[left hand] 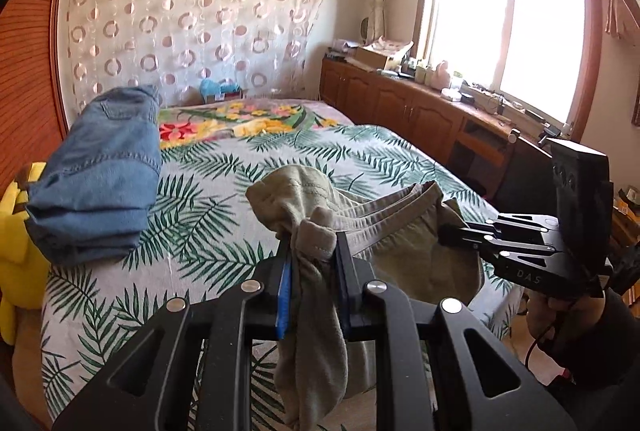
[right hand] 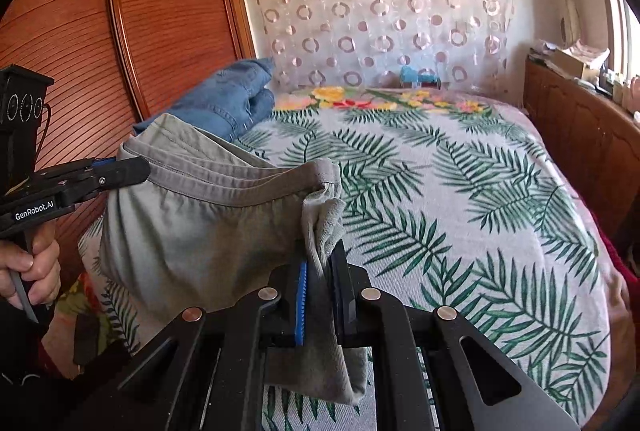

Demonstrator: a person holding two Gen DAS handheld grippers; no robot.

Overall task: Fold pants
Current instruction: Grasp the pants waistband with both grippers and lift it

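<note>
Grey-green pants (right hand: pixel 192 231): held up in the air over the near end of the bed, waistband stretched between the two grippers, legs hanging down out of sight below.
Left gripper (left hand: pixel 312 255): clamped on a bunched wad of waistband, fabric spilling out both above and below the blue pads.
Right gripper (right hand: pixel 320 271): pinching the other waistband corner, a flap of cloth draped down between its fingers.
Bed (right hand: pixel 460 191): palm-leaf sheet, lots of bare room in the middle to lay things on.
Folded jeans (left hand: pixel 100 171): already stacked at the left edge of the bed, next to something yellow and plush (left hand: pixel 16 231) I can't identify.
Step in hand, my guess: getting the pants flat before the first fold.
How I'd do it well: pull the two grips apart evenly so the waistband goes taut, keep both at the same height, then lower the legs onto the sheet first and drag back a touch to smooth wrinkles.
Watch out: the left grab is lumpy, so it might slip or leave a twisted corner; steer clear of the jeans pile.
</note>
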